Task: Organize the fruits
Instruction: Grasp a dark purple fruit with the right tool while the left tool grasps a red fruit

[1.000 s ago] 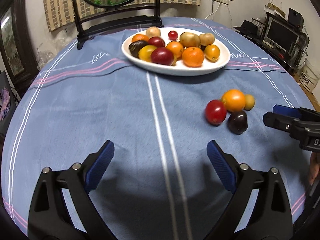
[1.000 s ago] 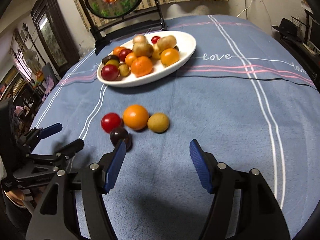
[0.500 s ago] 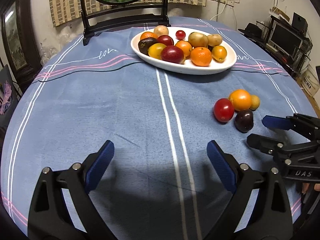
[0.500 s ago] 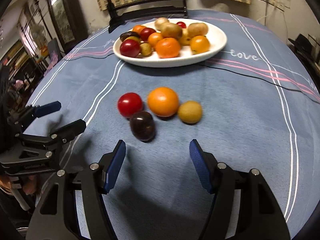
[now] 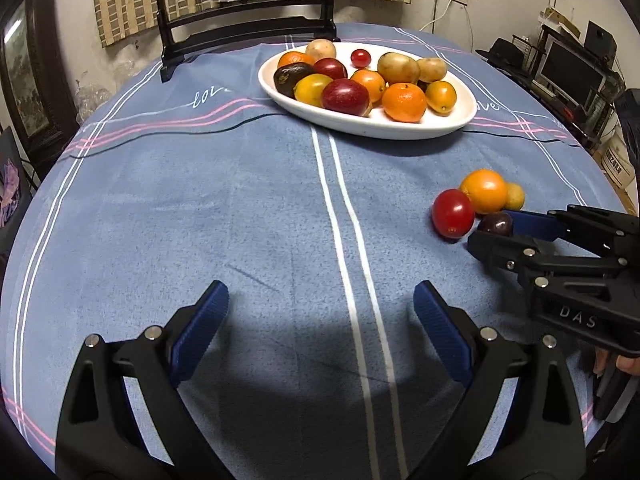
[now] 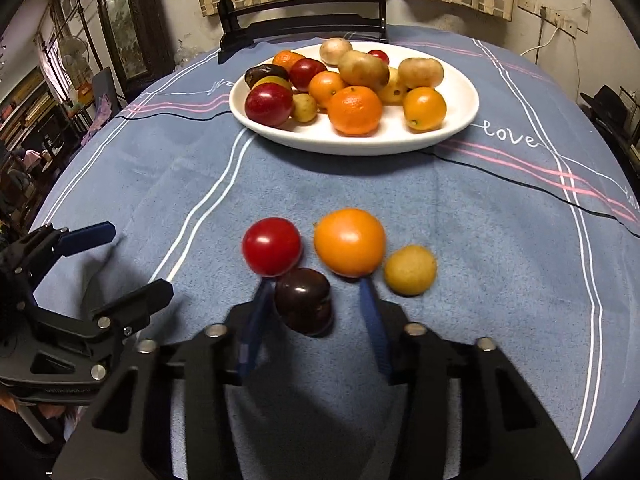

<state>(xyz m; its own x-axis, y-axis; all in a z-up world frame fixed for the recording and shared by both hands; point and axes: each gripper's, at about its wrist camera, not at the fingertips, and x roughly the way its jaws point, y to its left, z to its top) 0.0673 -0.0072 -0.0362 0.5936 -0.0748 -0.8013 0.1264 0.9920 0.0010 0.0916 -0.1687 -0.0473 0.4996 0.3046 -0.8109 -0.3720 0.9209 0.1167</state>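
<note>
A white oval plate (image 6: 460, 120) (image 5: 460, 120) holds several fruits at the far side of the table. Loose on the cloth lie a red fruit (image 6: 272, 246) (image 5: 453, 213), an orange (image 6: 349, 241) (image 5: 484, 191), a small yellow fruit (image 6: 410, 270) (image 5: 515, 196) and a dark plum (image 6: 304, 300) (image 5: 495, 224). My right gripper (image 6: 316, 288) (image 5: 496, 228) is open, its fingers on either side of the dark plum. My left gripper (image 5: 320, 312) (image 6: 132, 264) is open and empty over bare cloth, left of the loose fruits.
The round table wears a blue cloth (image 5: 240, 200) with white and pink stripes. A dark wooden stand with a round mirror (image 5: 240, 20) stands behind the plate. Shelves with electronics (image 5: 572, 72) are at the far right.
My right gripper has moved forward and narrowed, so the dark plum now lies between its fingers. The left gripper has barely moved.
</note>
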